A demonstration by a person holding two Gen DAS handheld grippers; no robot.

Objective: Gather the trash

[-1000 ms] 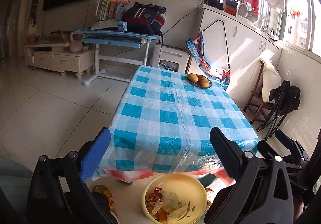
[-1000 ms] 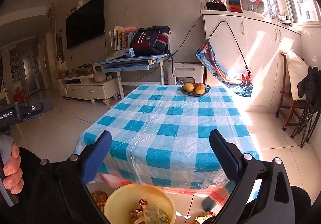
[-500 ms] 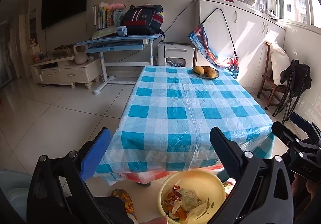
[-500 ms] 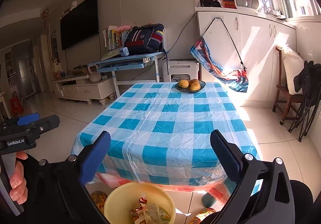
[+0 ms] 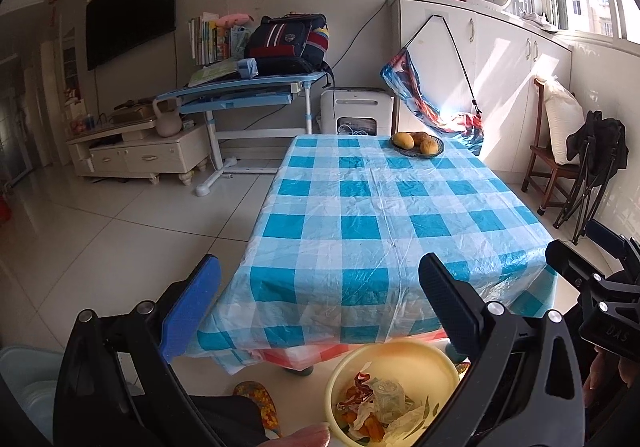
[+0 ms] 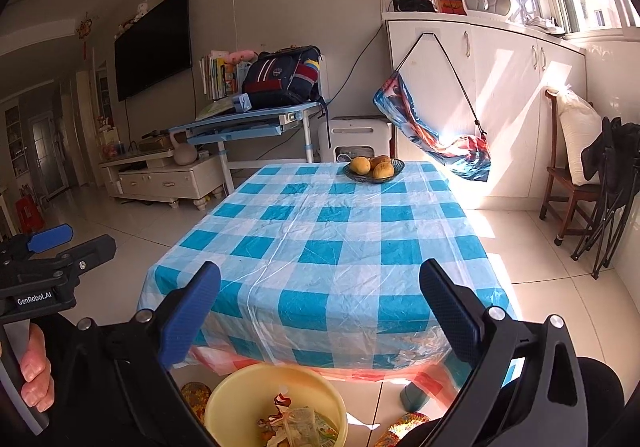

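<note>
Left tongs spread wide, nothing between the fingers; right tongs likewise spread wide and empty. Both held above the near edge of the table, each side by side with the other: right tongs show at the right edge of the left view, left tongs at the left edge of the right view with a hand around the handle. Directly below the tongs, on the floor just in front of the table edge, one yellow bin with the trash inside: crumpled wrappers, orange scraps, a clear plastic piece, exact count cannot be told. One table, covered by one blue-and-white checked tablecloth with a clear plastic sheet over it, wrinkled; a red-checked layer shows under the near hem. On the far end of the table one dark plate with three yellow-brown fruits; rest of the tabletop bare. Patterned slippers on the floor beside the bin, partly hidden. Floor is pale glossy tile. Room beyond: one blue desk with one dark backpack and a row of books on it, one black TV on the wall, one low white cabinet under it, one white appliance behind the table, one colourful bag hanging on the white cupboards, one wooden chair with a white cushion, red cloth at the sunlit window.
</note>
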